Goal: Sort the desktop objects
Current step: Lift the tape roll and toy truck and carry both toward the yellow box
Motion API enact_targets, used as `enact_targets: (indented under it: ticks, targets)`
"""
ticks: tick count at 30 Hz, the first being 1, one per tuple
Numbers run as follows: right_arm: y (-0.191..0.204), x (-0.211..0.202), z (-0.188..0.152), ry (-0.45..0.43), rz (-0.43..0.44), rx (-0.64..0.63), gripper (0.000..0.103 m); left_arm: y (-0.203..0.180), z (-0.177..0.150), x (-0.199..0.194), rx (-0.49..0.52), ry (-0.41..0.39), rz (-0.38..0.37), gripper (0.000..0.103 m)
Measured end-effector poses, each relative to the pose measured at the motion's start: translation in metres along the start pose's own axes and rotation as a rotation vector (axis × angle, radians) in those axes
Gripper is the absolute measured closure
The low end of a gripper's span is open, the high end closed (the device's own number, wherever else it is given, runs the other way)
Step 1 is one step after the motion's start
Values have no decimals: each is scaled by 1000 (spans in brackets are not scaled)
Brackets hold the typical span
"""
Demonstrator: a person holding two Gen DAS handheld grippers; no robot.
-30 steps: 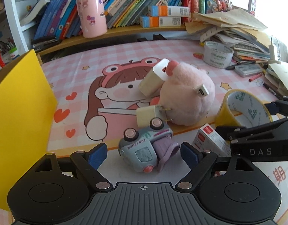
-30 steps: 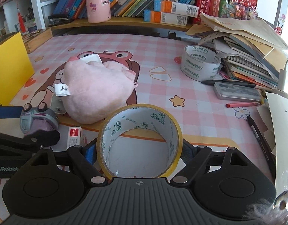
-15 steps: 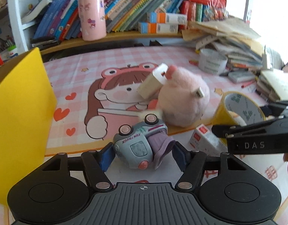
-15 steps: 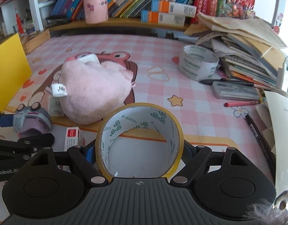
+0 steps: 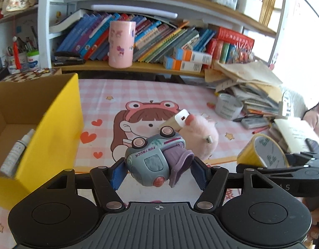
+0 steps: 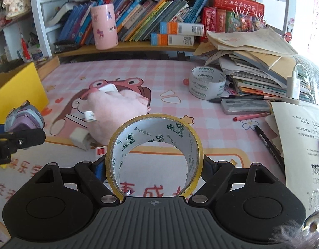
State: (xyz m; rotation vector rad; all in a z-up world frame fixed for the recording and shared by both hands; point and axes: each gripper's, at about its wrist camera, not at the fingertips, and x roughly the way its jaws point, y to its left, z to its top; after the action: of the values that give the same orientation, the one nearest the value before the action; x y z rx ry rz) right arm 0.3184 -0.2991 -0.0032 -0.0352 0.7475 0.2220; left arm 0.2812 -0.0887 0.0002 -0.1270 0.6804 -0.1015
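Both tools tilt downward: left tool [image 5: 159, 171] grips toy truck [image 5: 153, 161], right tool [image 6: 153, 170] tape roll [image 6: 154, 151].

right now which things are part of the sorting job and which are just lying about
In the job:
- toy truck, held in the left gripper
- yellow tape roll, held in the right gripper
- yellow box
- pink plush
- white tape roll

Lying about:
- books
- pink cup
- paper pile

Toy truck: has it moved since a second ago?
Yes. The toy truck, clamped in the left gripper, is lifted off the mat, now overlapping the pink plush.
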Motion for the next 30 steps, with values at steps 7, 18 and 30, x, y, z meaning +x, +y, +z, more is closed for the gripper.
enact_targets:
  ticks: [7, 18, 30]
  targets:
    - [8, -26, -14, -10, 10, 20, 22, 4, -13, -24, -29, 17, -57, 37]
    - [31, -57, -46, 3, 7, -26, 22, 18, -35, -58, -105, 18, -95, 37]
    - [61, -78, -63, 1, 7, -59, 22, 44, -56, -88, -151, 27, -118, 37]
